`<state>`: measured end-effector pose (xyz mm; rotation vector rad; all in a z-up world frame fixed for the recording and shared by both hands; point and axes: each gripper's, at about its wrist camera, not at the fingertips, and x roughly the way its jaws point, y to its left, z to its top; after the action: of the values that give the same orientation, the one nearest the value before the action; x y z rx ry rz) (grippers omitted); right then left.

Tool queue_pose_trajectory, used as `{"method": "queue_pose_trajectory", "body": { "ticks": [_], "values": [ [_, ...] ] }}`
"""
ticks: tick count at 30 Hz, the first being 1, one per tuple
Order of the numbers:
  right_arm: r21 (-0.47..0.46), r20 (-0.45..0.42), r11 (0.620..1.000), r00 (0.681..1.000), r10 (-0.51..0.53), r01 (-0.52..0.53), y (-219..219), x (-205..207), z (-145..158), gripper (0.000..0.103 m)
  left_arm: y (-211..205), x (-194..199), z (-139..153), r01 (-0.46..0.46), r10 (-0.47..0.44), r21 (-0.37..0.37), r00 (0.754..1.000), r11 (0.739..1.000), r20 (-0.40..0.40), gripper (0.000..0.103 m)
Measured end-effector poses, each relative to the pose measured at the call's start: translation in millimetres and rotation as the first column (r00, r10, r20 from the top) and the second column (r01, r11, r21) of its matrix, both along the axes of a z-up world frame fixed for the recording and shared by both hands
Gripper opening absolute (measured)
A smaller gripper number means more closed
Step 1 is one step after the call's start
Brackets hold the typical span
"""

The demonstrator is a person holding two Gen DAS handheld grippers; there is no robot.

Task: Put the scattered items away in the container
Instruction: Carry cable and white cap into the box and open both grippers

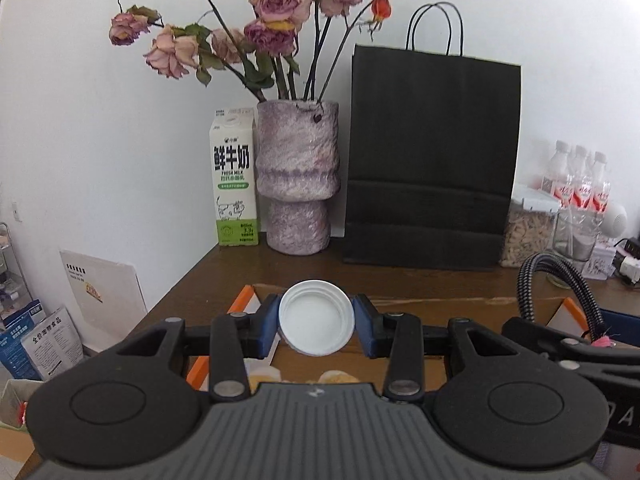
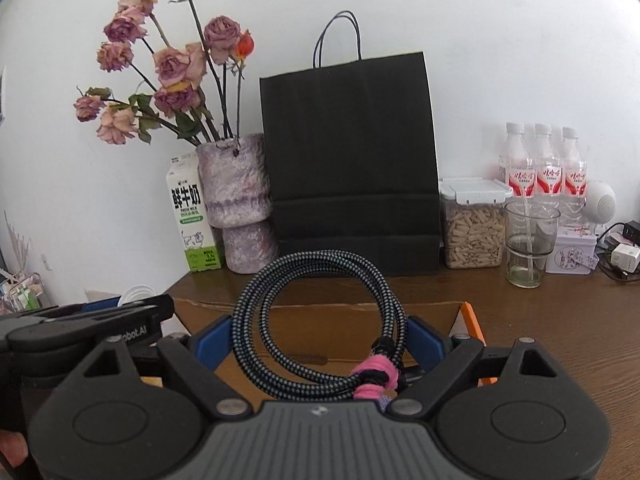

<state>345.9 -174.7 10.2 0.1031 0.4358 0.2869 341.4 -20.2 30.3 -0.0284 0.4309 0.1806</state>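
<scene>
My left gripper (image 1: 316,318) is shut on a white plastic lid (image 1: 316,316), whose hollow side faces the camera, held above the open cardboard box (image 1: 420,306) with orange flap edges. My right gripper (image 2: 318,342) is shut on a coil of braided black-and-grey cable (image 2: 316,320) bound with a pink tie (image 2: 374,376); its blue pads press on both sides of the coil. It hovers over the same cardboard box (image 2: 340,312). Each gripper shows in the other's view: the left gripper (image 2: 88,324) at the left edge, the cable (image 1: 556,280) at the right.
Along the wall on the brown table (image 2: 560,320) stand a milk carton (image 1: 234,176), a purple vase of dried roses (image 1: 298,176), a black paper bag (image 1: 432,160), a jar of seeds (image 2: 474,224), a glass (image 2: 528,244), three bottles (image 2: 544,168) and a small tin (image 2: 572,254). Papers lean left of the table.
</scene>
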Motion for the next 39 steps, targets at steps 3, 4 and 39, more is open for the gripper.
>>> {"method": "queue_pose_trajectory", "body": {
  "ticks": [3,4,39],
  "values": [
    [-0.003,-0.034,1.000,0.999,-0.011,0.011,-2.1,4.8,-6.6,0.090,7.3,6.9,-8.4,-0.022,0.021,-0.020,0.999,1.000,-0.049,0.040],
    [-0.005,-0.042,1.000,0.999,-0.014,0.014,-1.9,5.2,-8.2,0.090,9.2,8.0,-9.5,-0.024,0.022,-0.025,0.998,0.999,-0.058,0.040],
    [-0.077,-0.081,0.997,0.997,0.015,-0.021,-0.2,-11.2,13.8,0.103,2.9,-13.4,9.0,-0.043,0.043,0.052,0.999,0.998,0.005,0.103]
  ]
}}
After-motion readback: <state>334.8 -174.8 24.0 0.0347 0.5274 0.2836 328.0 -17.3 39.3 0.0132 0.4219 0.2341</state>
